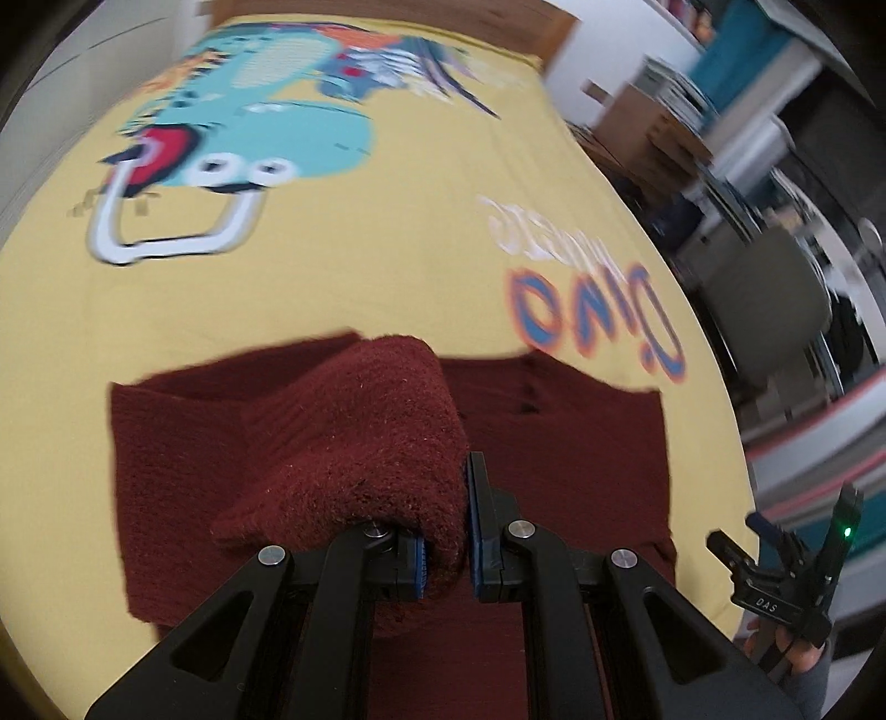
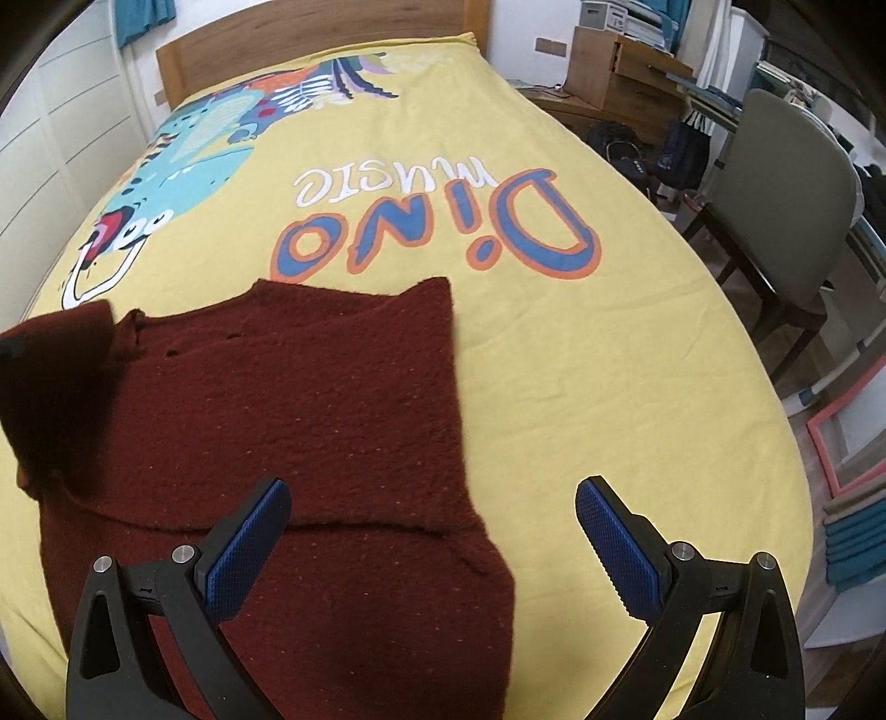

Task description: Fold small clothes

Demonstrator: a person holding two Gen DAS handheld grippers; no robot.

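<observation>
A dark red knitted sweater lies spread on the yellow bed cover. In the left wrist view my left gripper is shut on a bunched sleeve or edge of the sweater, lifted above the flat part. In the right wrist view my right gripper is open and empty, hovering over the sweater's near right edge. The lifted fold shows dark at the far left of the right wrist view. The right gripper also shows at the lower right of the left wrist view.
The bed cover carries a dinosaur print and "Dino music" lettering. A wooden headboard stands at the far end. A grey chair, wooden boxes and clutter lie to the right of the bed.
</observation>
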